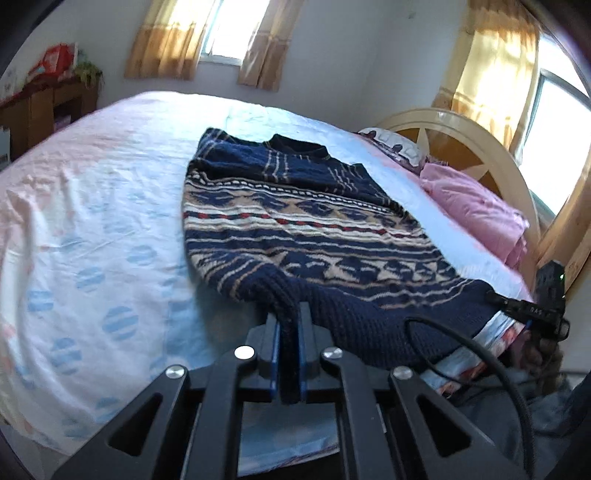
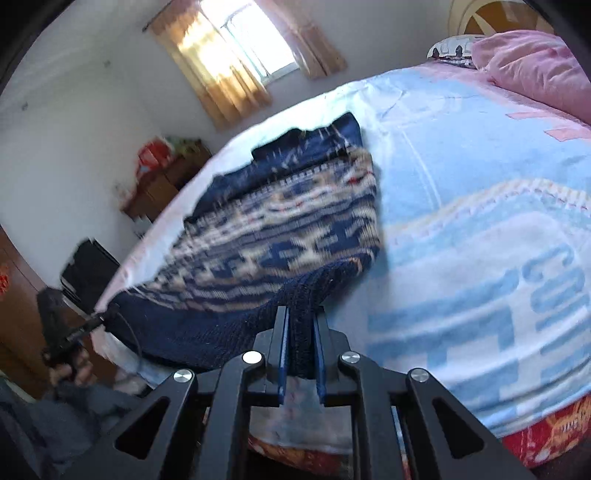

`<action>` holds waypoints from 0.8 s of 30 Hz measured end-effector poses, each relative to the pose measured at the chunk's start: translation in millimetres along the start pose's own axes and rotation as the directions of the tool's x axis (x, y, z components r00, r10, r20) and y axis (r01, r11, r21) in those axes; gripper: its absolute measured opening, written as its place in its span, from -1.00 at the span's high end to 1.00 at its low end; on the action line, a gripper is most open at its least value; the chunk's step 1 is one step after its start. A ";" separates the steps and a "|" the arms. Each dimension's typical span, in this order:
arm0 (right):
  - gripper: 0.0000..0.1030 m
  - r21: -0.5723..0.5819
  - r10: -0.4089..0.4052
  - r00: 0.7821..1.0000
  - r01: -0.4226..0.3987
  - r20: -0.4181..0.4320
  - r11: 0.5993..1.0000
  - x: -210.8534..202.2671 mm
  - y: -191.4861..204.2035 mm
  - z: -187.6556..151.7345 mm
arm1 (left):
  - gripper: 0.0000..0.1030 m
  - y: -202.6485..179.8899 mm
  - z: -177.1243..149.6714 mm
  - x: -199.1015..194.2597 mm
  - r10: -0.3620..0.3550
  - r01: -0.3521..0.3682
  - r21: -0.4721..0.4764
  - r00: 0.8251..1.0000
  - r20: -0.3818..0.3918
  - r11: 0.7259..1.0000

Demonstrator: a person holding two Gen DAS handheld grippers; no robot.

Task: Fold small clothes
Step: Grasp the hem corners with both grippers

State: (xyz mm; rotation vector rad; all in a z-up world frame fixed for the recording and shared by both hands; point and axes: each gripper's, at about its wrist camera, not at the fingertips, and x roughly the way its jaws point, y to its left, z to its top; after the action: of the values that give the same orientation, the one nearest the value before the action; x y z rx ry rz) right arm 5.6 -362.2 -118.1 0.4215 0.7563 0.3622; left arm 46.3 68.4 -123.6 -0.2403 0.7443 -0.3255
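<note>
A navy and beige patterned knit sweater (image 1: 306, 236) lies on the bed, neck end far, sleeves folded across the chest. My left gripper (image 1: 289, 314) is shut on the near left corner of its dark hem. My right gripper (image 2: 301, 314) is shut on the hem's other corner; the sweater (image 2: 280, 236) stretches away from it. In the left wrist view the right gripper (image 1: 495, 297) shows at the hem's right end. In the right wrist view the left gripper (image 2: 110, 310) shows at the hem's left end, held by a hand.
The bed sheet (image 1: 92, 221) is pale blue and pink with dots. A pink pillow (image 1: 476, 206) and a wooden headboard (image 1: 461, 129) are at the right. A wooden cabinet (image 1: 40, 110) stands by the far wall. Curtained windows (image 1: 221, 33) are behind.
</note>
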 end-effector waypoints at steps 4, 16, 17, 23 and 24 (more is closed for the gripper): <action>0.79 0.060 0.067 0.997 -0.068 0.024 0.996 2.1 0.1 18.7 | 0.86 8.7 14.4 11.3 -0.051 0.051 -0.075 0.999 0.001 0.996; 0.79 0.130 0.064 0.993 -0.077 0.095 0.989 37.8 6.5 94.7 | 0.86 26.2 78.5 52.9 -0.066 0.078 -0.143 0.994 0.087 0.987; 0.79 0.136 0.063 0.993 -0.077 0.101 0.988 40.3 6.4 100.8 | 0.86 30.5 83.4 54.3 -0.061 0.076 -0.157 0.993 0.096 0.985; 0.79 0.124 0.082 0.989 -0.097 0.122 0.988 49.4 16.7 140.5 | 0.86 41.7 115.0 56.1 -0.073 0.097 -0.174 0.987 0.140 0.980; 0.79 0.114 0.083 0.988 -0.098 0.126 0.989 51.3 20.1 148.4 | 0.86 42.0 120.4 57.0 -0.069 0.093 -0.167 0.987 0.145 0.982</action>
State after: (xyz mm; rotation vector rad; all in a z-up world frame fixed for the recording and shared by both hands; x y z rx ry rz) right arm 143.8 -356.3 -41.2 0.5879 0.6435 0.3740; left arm 178.0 97.9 -87.0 -0.4543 0.6269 -0.3187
